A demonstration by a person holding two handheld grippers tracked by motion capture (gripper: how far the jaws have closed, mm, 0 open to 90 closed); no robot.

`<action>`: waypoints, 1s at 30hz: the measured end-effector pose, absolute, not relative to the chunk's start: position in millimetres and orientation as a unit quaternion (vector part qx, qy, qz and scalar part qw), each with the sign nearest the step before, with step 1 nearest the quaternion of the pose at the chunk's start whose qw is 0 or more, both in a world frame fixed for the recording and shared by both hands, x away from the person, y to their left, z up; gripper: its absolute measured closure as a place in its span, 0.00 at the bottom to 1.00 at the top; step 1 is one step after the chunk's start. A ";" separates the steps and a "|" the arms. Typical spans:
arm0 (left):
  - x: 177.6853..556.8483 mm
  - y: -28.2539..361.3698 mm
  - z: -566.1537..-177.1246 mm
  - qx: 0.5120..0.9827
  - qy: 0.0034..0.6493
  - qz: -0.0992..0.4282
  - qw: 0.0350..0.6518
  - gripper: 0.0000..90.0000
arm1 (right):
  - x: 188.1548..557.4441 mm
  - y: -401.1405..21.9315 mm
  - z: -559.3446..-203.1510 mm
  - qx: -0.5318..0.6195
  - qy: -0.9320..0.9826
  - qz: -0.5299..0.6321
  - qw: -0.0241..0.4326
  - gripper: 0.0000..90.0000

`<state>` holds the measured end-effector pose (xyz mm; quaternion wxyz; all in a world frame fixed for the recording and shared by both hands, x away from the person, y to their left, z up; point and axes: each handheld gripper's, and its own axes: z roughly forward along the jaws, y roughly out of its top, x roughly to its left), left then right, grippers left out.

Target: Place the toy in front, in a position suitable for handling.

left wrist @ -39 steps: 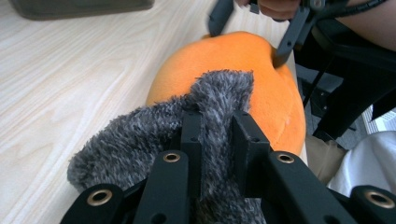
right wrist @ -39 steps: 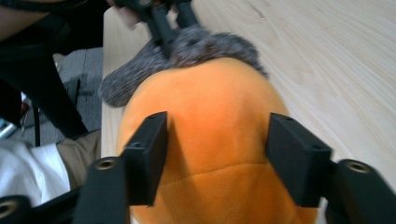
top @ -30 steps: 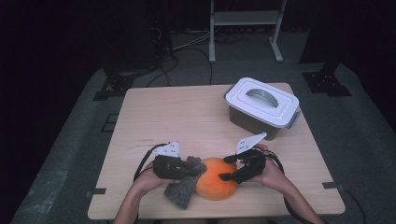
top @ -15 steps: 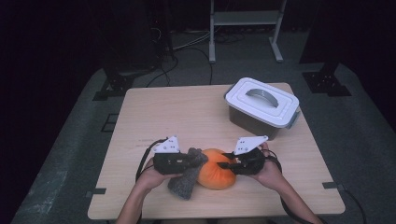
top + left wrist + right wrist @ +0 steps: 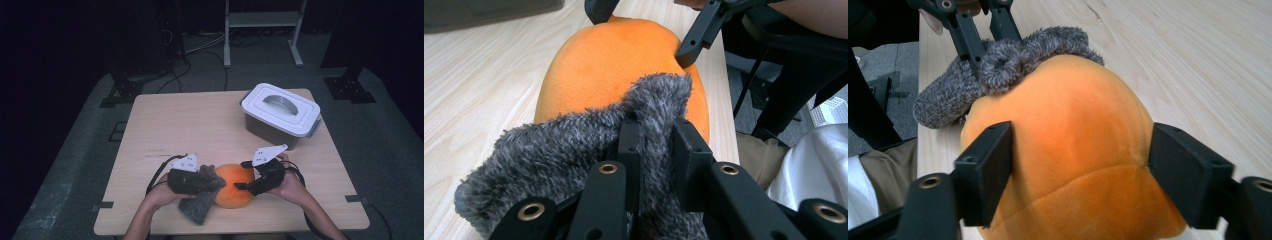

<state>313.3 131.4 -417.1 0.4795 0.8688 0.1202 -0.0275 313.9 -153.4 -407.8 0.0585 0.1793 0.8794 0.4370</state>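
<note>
An orange plush ball (image 5: 235, 186) lies near the table's front edge, with a grey fuzzy cloth (image 5: 197, 207) draped against its left side. My left gripper (image 5: 212, 181) is shut on a fold of that grey cloth (image 5: 549, 145), and its jaws (image 5: 656, 135) pinch the pile against the orange plush (image 5: 614, 65). My right gripper (image 5: 240, 176) straddles the orange plush (image 5: 1073, 125) from the right. Its jaws have just been opening and stand wide (image 5: 1078, 155), with both pads still sunk into the plush's sides. The grey cloth (image 5: 1018, 55) hangs over the plush's far end.
A grey box with a white handled lid (image 5: 280, 107) stands at the table's back right. The wooden table (image 5: 190, 125) is bare across its left and middle. The front edge runs just below both hands, over the person's lap. A metal rack (image 5: 260, 20) and cables sit on the floor behind.
The plush ball and both grippers have shifted a little left and back. The ball looked narrower half a second ago and is fuller now. The grey cloth stays in my left gripper.
</note>
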 end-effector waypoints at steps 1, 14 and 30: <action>313.8 131.9 -417.5 0.868 0.120 -0.027 0.481 0.85 | 314.1 -153.5 -408.3 0.179 0.881 0.434 0.054 0.38; 326.1 149.4 -430.8 0.852 0.188 -0.017 0.488 0.85 | 313.6 -166.5 -414.5 0.185 0.884 0.425 0.050 0.56; 323.5 142.0 -420.5 0.830 0.177 -0.016 0.528 0.85 | 302.4 -161.6 -412.0 0.136 0.890 0.431 0.058 0.59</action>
